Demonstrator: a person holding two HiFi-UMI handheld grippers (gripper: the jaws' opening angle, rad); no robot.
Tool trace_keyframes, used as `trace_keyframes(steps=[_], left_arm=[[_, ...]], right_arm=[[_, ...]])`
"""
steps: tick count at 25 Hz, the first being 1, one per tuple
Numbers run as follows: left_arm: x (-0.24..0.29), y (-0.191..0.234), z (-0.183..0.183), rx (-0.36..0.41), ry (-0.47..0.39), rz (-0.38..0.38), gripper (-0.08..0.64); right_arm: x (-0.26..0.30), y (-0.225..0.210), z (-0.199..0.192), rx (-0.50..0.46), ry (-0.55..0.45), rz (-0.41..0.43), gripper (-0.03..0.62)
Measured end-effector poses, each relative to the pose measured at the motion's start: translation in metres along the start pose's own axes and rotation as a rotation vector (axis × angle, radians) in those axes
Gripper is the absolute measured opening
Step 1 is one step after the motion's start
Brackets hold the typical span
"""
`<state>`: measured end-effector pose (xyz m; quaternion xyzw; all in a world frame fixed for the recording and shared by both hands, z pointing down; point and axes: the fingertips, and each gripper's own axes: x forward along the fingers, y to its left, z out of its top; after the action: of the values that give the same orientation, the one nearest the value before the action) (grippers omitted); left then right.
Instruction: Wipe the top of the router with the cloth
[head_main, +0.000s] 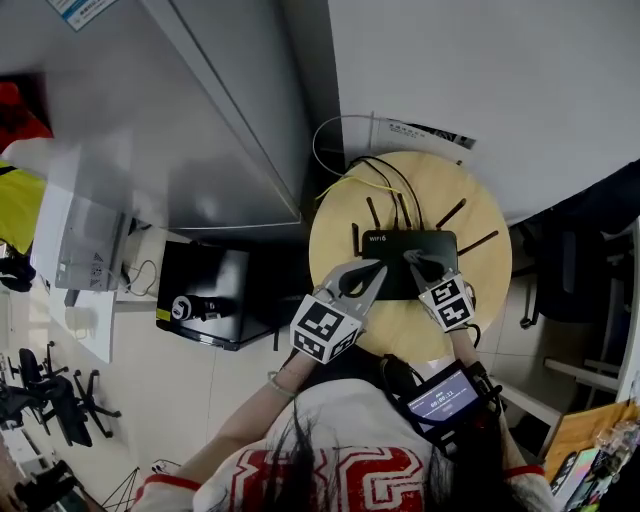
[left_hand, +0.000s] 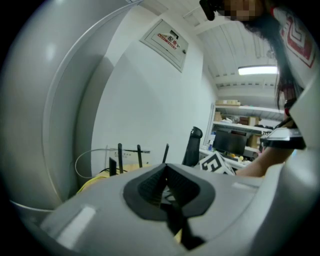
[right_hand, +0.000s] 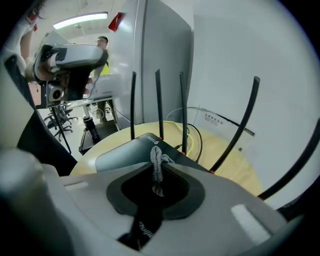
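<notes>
Pinching a grey cloth (right_hand: 156, 172) in the right gripper (right_hand: 157, 151), fingers clamped on it, low over the near edge of the black router (head_main: 398, 242). Cannot tell whether touching the top. Lies flat in the middle of the round bench (head_main: 475, 215), antennas up, cables (head_main: 381, 181) behind it. Holding the left gripper (head_main: 376, 268) just beside the right one, over the router's near left part, fingers together, nothing between.

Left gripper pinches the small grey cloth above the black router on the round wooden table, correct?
No: the right gripper pinches the small grey cloth above the black router on the round wooden table; the right gripper view shows it.
</notes>
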<state>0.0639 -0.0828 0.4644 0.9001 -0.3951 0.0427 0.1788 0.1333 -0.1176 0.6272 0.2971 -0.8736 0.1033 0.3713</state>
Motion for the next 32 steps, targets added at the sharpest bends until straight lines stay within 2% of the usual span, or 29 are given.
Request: trace_keyframes(steps=[6, 15, 23, 32], left_arm=[[-0.006, 0.012, -0.001, -0.005, 0.006, 0.039, 0.000], [-0.008, 0.019, -0.004, -0.013, 0.016, 0.056, 0.000], [0.001, 0.013, -0.003, -0.015, 0.014, 0.026, 0.000], [0.020, -0.009, -0.006, -0.015, 0.023, -0.052, 0.000]], right_arm=[[0.018, -0.033, 0.002, -0.014, 0.017, -0.033, 0.043], [0.025, -0.051, 0.000, 0.014, 0.020, -0.052, 0.043], [0.004, -0.021, -0.024, 0.097, -0.001, -0.046, 0.043], [-0.033, 0.031, -0.053, 0.136, -0.005, 0.008, 0.043]])
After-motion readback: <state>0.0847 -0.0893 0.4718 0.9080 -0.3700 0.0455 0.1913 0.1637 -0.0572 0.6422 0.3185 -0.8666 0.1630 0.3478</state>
